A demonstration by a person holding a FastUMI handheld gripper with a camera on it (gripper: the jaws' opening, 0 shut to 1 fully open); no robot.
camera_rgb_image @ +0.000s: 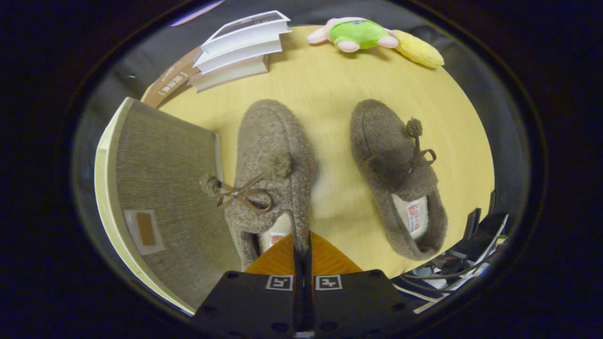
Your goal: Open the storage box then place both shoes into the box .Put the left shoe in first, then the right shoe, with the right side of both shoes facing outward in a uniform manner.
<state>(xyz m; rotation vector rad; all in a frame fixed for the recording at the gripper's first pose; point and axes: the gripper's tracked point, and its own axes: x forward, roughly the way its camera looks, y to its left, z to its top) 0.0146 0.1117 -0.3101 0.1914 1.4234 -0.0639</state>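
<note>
Beside the lidded storage box (pixel 160 188), jaws pinch the left shoe's (pixel 271 165) rim; right shoe (pixel 395 174) apart.

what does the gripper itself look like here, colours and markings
The gripper has two orange ribbed fingers tapering toward the tips, pressed close with a thin dark seam between them. Behind them sit two black blocks, each with a small square black-and-white marker and a few round holes.

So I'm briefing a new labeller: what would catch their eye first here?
Two fuzzy brown shoes lie side by side on the yellow table: the left shoe has its collar pinched in the shut gripper, and the right shoe lies apart. The box sits beside the left shoe, with books and plush toys beyond.
</note>
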